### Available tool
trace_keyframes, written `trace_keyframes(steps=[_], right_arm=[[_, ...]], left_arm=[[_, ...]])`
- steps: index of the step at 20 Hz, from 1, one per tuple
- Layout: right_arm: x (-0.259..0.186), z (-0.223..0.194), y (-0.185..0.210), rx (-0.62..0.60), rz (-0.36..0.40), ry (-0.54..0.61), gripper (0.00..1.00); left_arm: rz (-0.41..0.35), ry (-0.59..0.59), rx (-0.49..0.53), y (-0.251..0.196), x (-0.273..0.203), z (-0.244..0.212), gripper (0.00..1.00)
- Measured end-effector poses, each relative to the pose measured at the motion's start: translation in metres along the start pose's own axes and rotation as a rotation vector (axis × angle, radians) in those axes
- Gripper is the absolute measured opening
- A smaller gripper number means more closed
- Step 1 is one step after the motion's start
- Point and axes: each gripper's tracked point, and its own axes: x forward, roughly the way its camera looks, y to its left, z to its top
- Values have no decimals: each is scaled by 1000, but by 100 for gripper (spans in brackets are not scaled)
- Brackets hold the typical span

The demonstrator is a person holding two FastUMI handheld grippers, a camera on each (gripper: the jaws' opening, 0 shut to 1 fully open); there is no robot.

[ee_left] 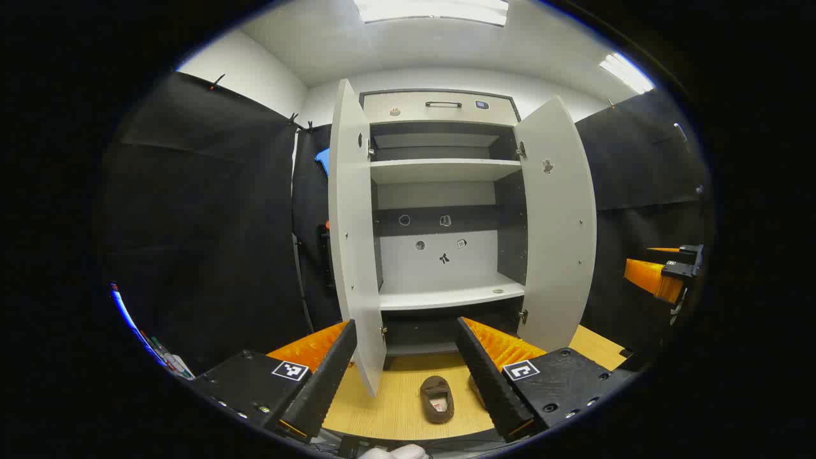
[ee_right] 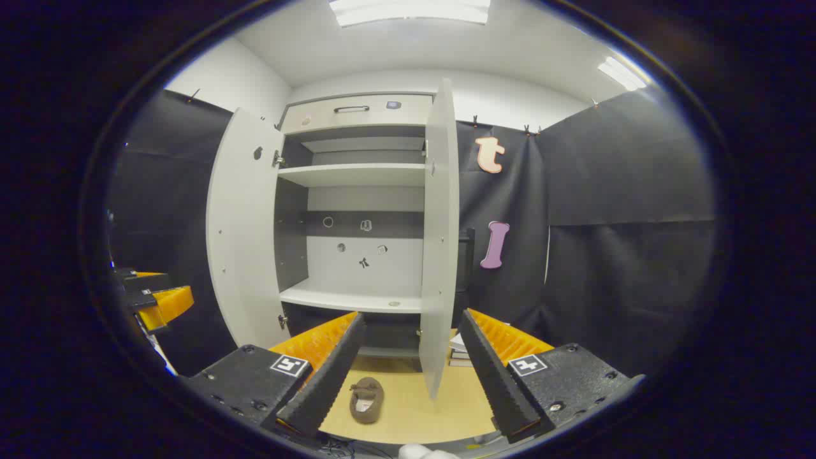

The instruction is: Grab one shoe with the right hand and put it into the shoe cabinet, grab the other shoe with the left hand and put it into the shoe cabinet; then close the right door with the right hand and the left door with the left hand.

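A brown slipper-like shoe (ee_left: 437, 398) lies on the light wooden surface (ee_left: 401, 408) in front of the open shoe cabinet (ee_left: 446, 296). A sliver of a second brown shoe (ee_left: 473, 384) peeks from behind my left gripper's right finger. My left gripper (ee_left: 405, 325) hovers above the shoes, open and holding nothing. In the right gripper view the shoe (ee_right: 366, 398) lies between and below the fingers of my right gripper (ee_right: 410, 315), which is open with nothing in it. Both cabinet doors stand wide open: left door (ee_left: 350, 236), right door (ee_left: 558, 223). The shelves are bare.
The right gripper (ee_left: 663, 274) hangs at the far right of the left gripper view, and the left gripper (ee_right: 156, 296) at the far left of the right one. A stack of books (ee_right: 458, 349) lies beside the right door (ee_right: 440, 236). A drawer (ee_left: 440, 107) tops the cabinet.
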Motion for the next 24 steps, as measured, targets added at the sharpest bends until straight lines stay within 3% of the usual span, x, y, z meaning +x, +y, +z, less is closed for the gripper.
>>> trace_keyframes(steps=[13, 24], right_arm=[[32, -41, 18, -15, 53, 81, 99], [87, -212, 81, -33, 217, 434, 99]], left_arm=[[20, 11, 0, 5, 2, -3, 96], [82, 47, 10, 14, -7, -8, 96]])
